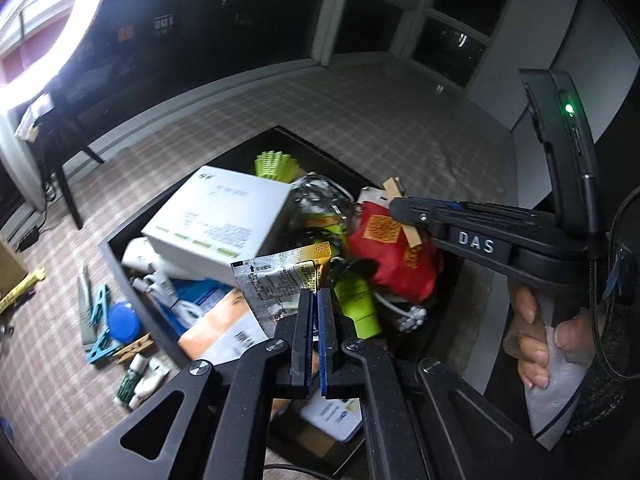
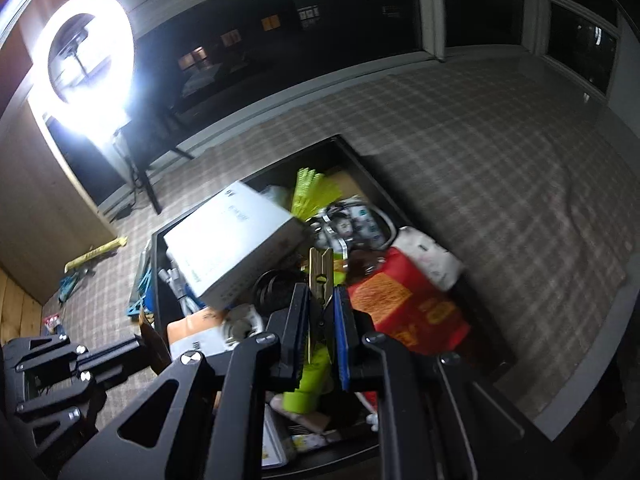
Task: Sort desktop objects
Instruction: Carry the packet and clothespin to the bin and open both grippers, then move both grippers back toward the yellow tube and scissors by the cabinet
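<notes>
A black bin (image 1: 120,264) on the plaid cloth is piled with a white box (image 1: 224,220), a red packet (image 1: 396,256), a green tube (image 1: 358,304) and other clutter. My left gripper (image 1: 316,292) hangs over the bin, shut on the corner of a silver and gold sachet (image 1: 280,276). My right gripper (image 2: 321,287) is shut on a wooden clothespin (image 2: 320,264) above the same bin (image 2: 360,156). In the left wrist view the right gripper (image 1: 400,208) reaches in from the right with that clothespin (image 1: 410,232) over the red packet.
Left of the bin lie blue clothespins (image 1: 100,300), a blue round lid (image 1: 124,322), a wooden clothespin (image 1: 134,350) and small white bottles (image 1: 144,376). A person's hand (image 1: 532,336) grips the right handle. A ring light (image 2: 84,60) glares at far left.
</notes>
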{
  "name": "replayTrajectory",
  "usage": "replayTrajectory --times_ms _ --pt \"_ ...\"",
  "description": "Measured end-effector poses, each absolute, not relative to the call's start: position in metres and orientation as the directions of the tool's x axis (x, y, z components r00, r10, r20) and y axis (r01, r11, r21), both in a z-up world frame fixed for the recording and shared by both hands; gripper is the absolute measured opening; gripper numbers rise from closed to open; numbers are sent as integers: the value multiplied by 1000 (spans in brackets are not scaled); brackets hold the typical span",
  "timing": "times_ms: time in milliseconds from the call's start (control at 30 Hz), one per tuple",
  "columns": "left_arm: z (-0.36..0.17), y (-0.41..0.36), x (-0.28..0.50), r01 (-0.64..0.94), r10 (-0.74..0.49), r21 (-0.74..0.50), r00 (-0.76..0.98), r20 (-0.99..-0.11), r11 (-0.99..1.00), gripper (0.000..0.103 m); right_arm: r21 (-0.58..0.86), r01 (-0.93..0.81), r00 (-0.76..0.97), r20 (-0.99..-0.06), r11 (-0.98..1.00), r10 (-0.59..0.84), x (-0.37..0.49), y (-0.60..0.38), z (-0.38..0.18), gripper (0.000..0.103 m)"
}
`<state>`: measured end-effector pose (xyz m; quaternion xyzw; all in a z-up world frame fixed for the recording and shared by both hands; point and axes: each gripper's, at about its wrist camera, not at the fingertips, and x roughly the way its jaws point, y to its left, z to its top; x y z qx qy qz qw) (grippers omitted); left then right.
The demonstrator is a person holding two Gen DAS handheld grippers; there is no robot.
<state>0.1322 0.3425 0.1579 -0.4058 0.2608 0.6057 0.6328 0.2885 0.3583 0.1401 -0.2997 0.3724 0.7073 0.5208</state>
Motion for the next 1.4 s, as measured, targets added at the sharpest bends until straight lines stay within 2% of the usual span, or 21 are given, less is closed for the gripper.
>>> replayTrajectory --times_ms 100,133,167,200,233,267,333,833,1133,1400 --pt "157 348 136 -975 547 -216 152 -823 -54 3 214 -961 -274 -812 -173 515 292 363 139 13" --pt "156 350 136 -973 543 -225 164 -823 -47 6 218 -958 -284 -809 -186 515 292 365 139 13" --pt "155 352 137 -972 535 -229 168 -828 -48 13 222 -955 -293 -808 -197 512 291 366 139 13" --pt "153 354 136 -972 522 -226 160 -838 -64 37 220 -955 -291 -811 -198 507 290 367 139 15" --pt "152 353 133 -970 523 -230 156 -838 -78 49 214 -959 -279 -817 -185 504 290 369 139 26" --pt "152 351 131 -969 534 -233 155 -831 -82 47 218 -960 -278 -816 -177 506 291 369 139 41" --pt "152 348 131 -973 533 -214 137 -835 -86 46 234 -957 -288 -805 -169 519 293 368 141 45" --pt "146 326 92 -963 517 -200 79 -852 -182 45 232 -941 -327 -804 -244 496 260 361 146 45" --pt "147 271 21 -909 504 -154 -70 -861 -388 45 228 -896 -393 -808 -381 440 198 359 148 46" --pt "144 193 -66 -807 438 -110 -196 -878 -580 45 208 -827 -444 -812 -523 378 118 347 156 46"
